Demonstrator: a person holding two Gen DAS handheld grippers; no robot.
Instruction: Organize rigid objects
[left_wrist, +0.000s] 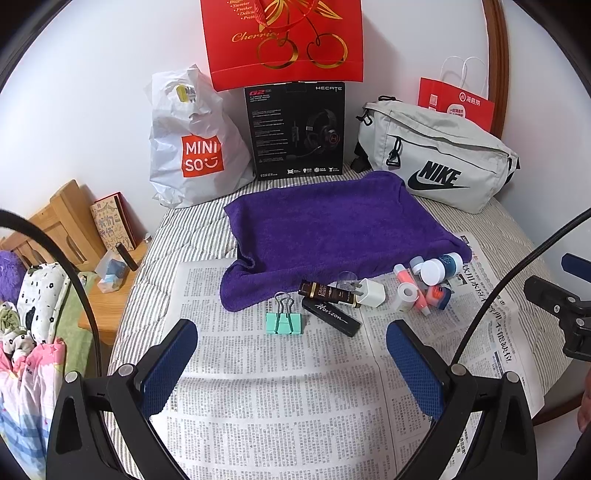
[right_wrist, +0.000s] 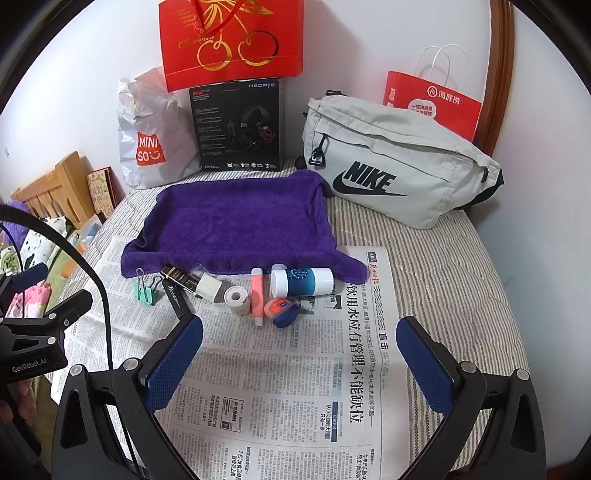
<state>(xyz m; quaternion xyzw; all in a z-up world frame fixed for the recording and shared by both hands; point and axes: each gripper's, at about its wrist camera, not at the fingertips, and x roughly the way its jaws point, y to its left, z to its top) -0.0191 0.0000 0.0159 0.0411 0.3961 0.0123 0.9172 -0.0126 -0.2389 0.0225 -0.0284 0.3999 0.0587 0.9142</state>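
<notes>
Lying in a loose row on the newspaper (right_wrist: 295, 369), just off the near edge of the purple towel (right_wrist: 236, 225), are the small hard things: a mint-green binder clip (left_wrist: 283, 322), a black stick lettered "Horizon" (left_wrist: 332, 316), a dark brown tube with gold print (left_wrist: 327, 292), a white plug adapter (right_wrist: 208, 286), a small roll of white tape (right_wrist: 237, 300), a coral-pink tube (right_wrist: 257, 295), a blue-banded white bottle on its side (right_wrist: 301, 281), and an orange-topped blue pot (right_wrist: 282, 311).

Both tools hover over the paper, holding nothing. The left hand-held gripper (left_wrist: 291, 369) has its blue pads spread wide; the clip and black stick sit just ahead of it, between the fingers, with the bottles ahead and to its right. The right hand-held gripper (right_wrist: 299, 365) is spread the same way, with the pot and pink tube straight ahead and the clip off to its left.

The newspaper lies on a striped bed (right_wrist: 443, 266).
</notes>
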